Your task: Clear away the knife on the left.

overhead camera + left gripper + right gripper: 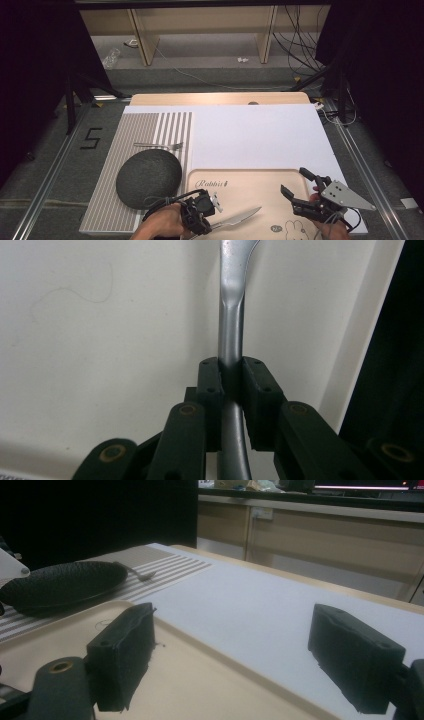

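Steel knife (240, 216), thin, stiff and likely slippery, is clamped at its handle by the left gripper (231, 377), its blade reaching ahead of the jaws over the beige tray (260, 176). Gripping nearer the blade should steady it. Right gripper (298, 188) hangs open, empty.

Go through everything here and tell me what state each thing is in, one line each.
Knife: clamped by the handle, blade over the tray.
Left hand-held gripper: shut on the knife.
Right hand-held gripper: open, holding nothing.
Tray: flat on the table.
Plate: on the striped mat.
Fork: flat beyond the plate.
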{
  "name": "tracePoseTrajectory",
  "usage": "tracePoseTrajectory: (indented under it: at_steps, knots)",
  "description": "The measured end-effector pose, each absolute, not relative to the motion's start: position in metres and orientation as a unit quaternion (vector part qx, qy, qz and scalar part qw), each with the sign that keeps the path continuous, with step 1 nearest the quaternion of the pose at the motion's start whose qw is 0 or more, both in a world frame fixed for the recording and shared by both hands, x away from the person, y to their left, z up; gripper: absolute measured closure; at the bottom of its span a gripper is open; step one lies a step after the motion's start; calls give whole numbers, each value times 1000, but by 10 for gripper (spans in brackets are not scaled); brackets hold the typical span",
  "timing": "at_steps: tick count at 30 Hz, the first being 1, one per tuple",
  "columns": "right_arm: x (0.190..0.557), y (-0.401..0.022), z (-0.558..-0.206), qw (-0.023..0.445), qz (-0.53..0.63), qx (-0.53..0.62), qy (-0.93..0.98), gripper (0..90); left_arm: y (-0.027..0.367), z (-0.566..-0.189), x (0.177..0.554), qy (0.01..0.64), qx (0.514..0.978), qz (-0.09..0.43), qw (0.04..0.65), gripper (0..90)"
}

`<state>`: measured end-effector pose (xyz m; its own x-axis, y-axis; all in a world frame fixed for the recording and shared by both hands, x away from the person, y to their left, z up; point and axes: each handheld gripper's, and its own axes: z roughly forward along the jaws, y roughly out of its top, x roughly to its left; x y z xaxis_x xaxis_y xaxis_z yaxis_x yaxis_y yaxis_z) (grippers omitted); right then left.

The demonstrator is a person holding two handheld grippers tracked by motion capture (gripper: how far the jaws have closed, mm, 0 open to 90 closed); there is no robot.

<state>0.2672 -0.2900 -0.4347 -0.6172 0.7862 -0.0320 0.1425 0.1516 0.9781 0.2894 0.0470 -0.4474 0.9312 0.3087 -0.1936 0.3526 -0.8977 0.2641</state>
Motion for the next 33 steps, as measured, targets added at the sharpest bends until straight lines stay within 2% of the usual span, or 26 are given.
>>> tracePoseTrajectory:
  at_steps: [16,17,18,20,22,26,29,30,33]
  knots:
    - [267,-290,-435,285,560,331,704,196,42,-457,286,168,973,-75,139,773]
    - [267,-290,-435,284,559,331,705,196,42,-456,286,170,972,-74,143,750]
    - [267,-290,-435,284,561,331,703,197,41,-454,285,173,972,-60,147,576]
    - [267,-290,-435,284,561,331,703,196,42,-451,285,176,971,-54,154,552]
    - [267,-290,-435,284,560,331,704,197,42,-446,284,178,966,-39,185,466]
    - [267,-290,-435,285,560,331,704,197,42,-441,283,177,963,-28,203,434]
    - [267,-290,-435,285,562,331,703,197,39,-440,280,160,963,-23,216,458]
    - [267,-290,-435,285,562,331,703,197,38,-439,278,140,964,-15,227,496]
    - [267,-290,-435,285,561,331,703,198,36,-439,276,136,962,-16,237,600]
